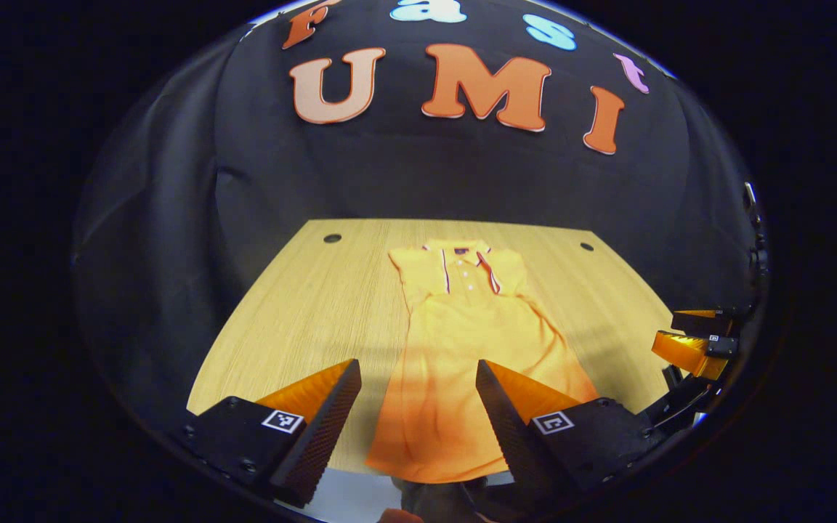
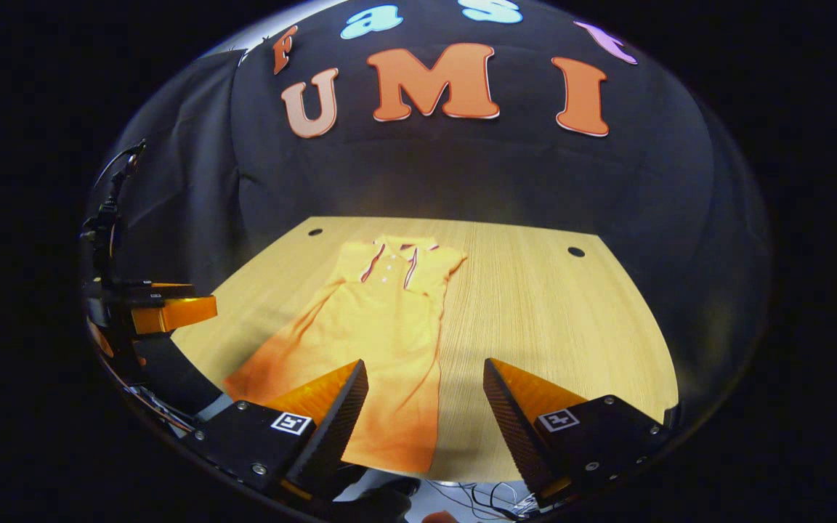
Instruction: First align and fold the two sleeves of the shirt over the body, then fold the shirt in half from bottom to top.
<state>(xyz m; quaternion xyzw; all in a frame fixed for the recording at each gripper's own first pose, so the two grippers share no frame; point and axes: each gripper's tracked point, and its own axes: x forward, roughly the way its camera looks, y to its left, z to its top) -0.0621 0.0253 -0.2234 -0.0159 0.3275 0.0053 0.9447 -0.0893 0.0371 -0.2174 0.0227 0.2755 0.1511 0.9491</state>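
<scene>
The orange polo shirt [image 1: 462, 349] lies flat on the wooden counter [image 1: 302, 305], collar toward the far edge and hem at the near edge, both sleeves already folded in over the body. My left gripper [image 1: 418, 378] hangs above the hem, jaws wide apart and holding nothing. My right gripper [image 2: 426, 378] hovers over the shirt's right edge, equally wide and empty.

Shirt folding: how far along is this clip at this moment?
Done: both sleeves look folded in, as the shirt lies long and narrow on the table. In hand: nothing; left gripper and right gripper hang open near the hem. Left: the bottom-to-top fold.
</scene>
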